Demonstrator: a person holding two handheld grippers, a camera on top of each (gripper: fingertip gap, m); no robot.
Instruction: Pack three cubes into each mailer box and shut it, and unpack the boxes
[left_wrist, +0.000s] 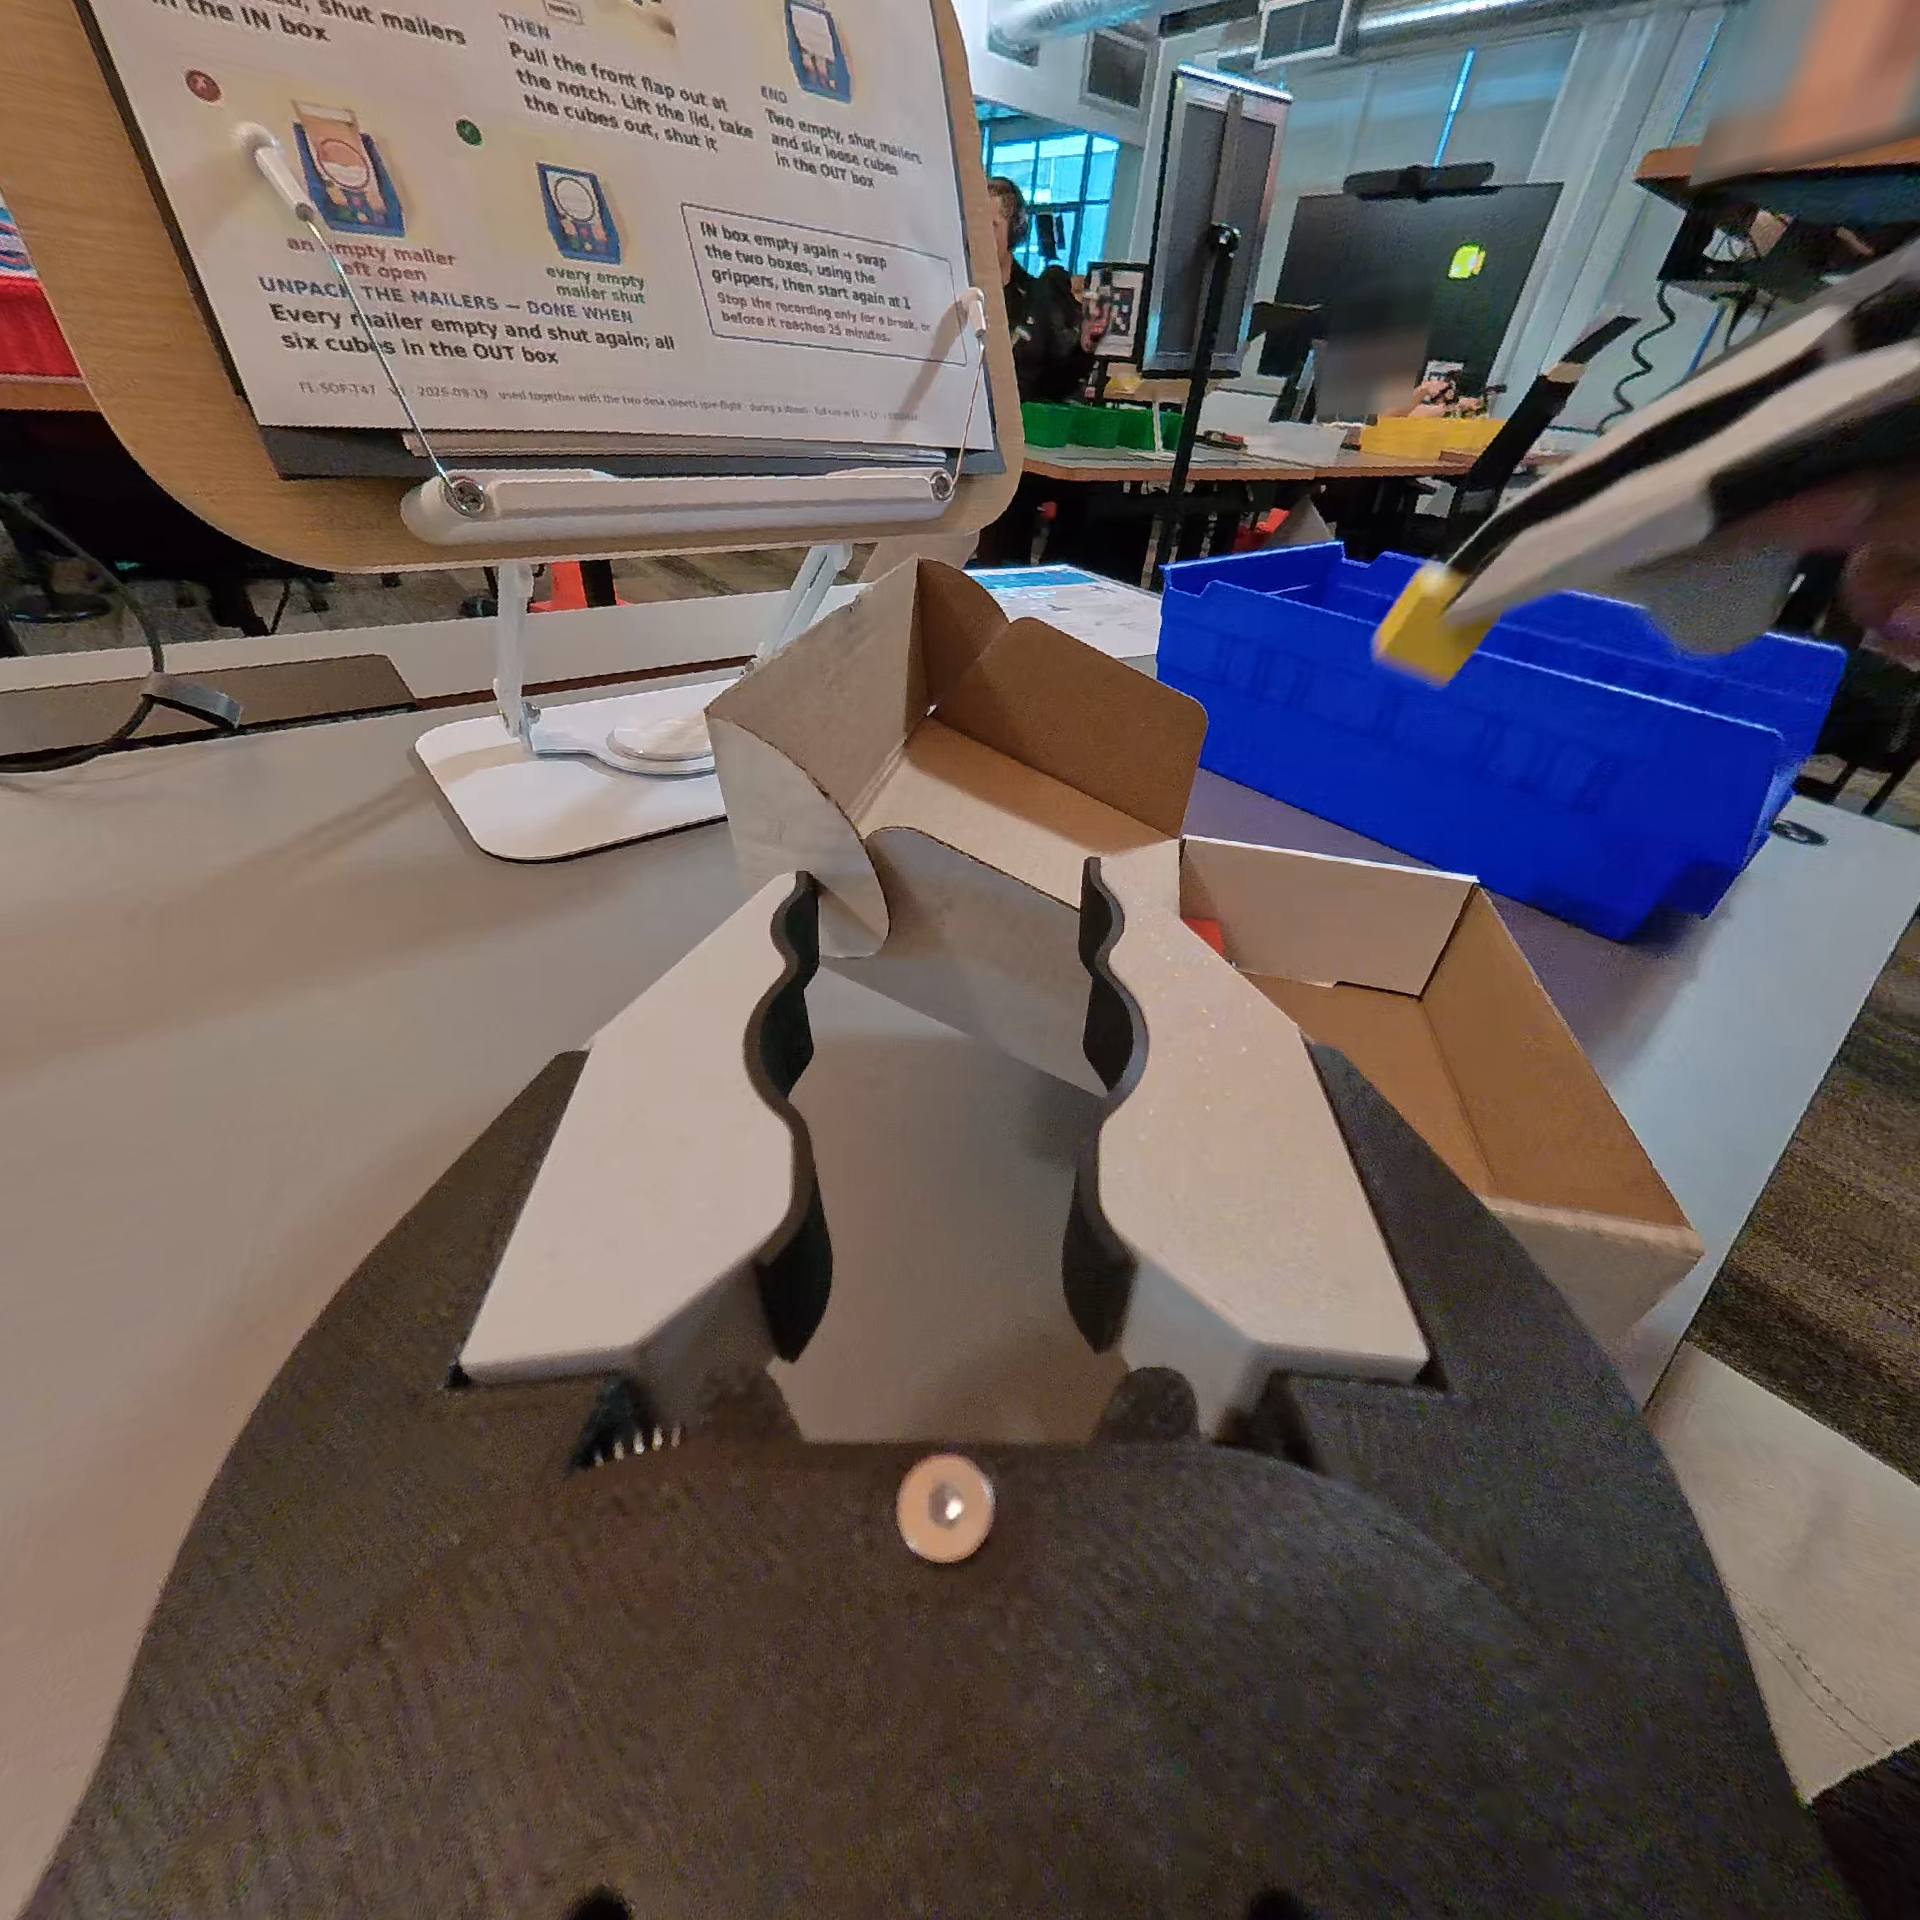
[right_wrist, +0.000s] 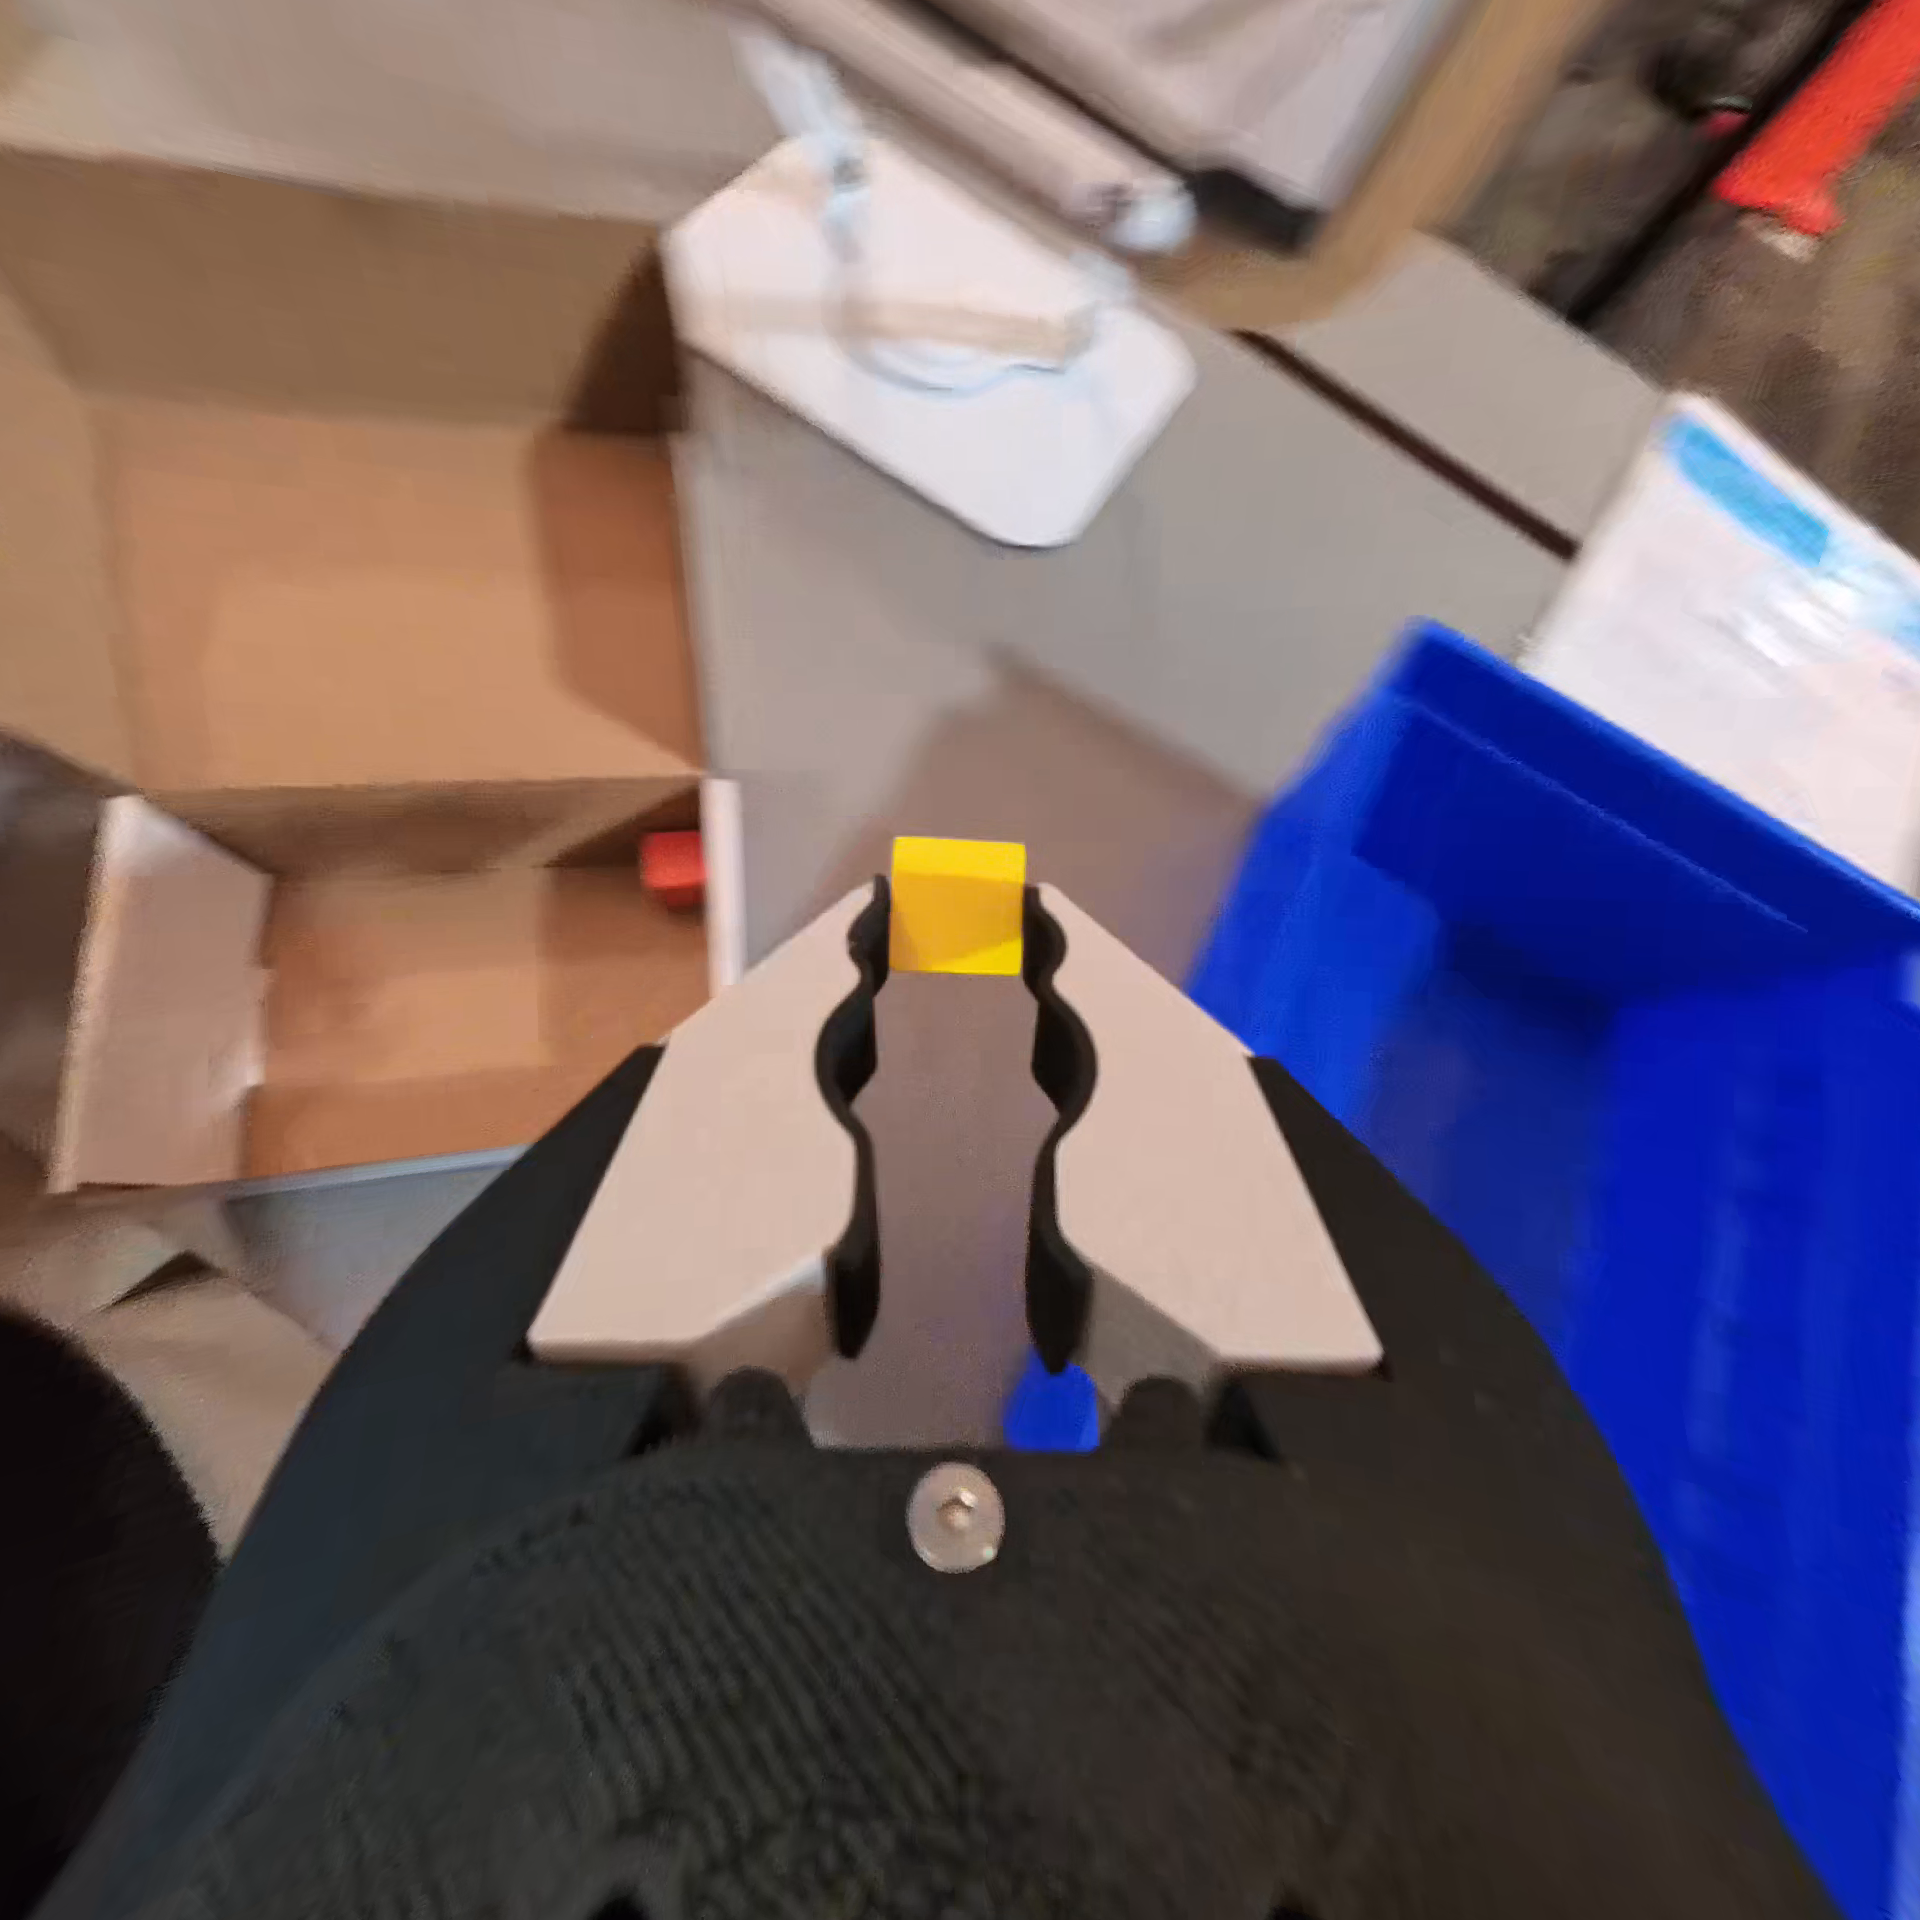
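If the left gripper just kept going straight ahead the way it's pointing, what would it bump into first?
Most likely the open mailer box: its raised cardboard lid flap sits right past the open left gripper. Depth is hard to judge, but nothing else shows in between.

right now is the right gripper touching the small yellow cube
Touching. The right wrist view shows the right gripper with the small yellow cube pinched between its fingertips, no gap on either side; the left wrist view shows the same grip in the air.

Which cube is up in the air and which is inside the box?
The yellow cube is in the air, pinched at the tips of the right gripper. The red cube sits in a corner of the open cardboard mailer box.
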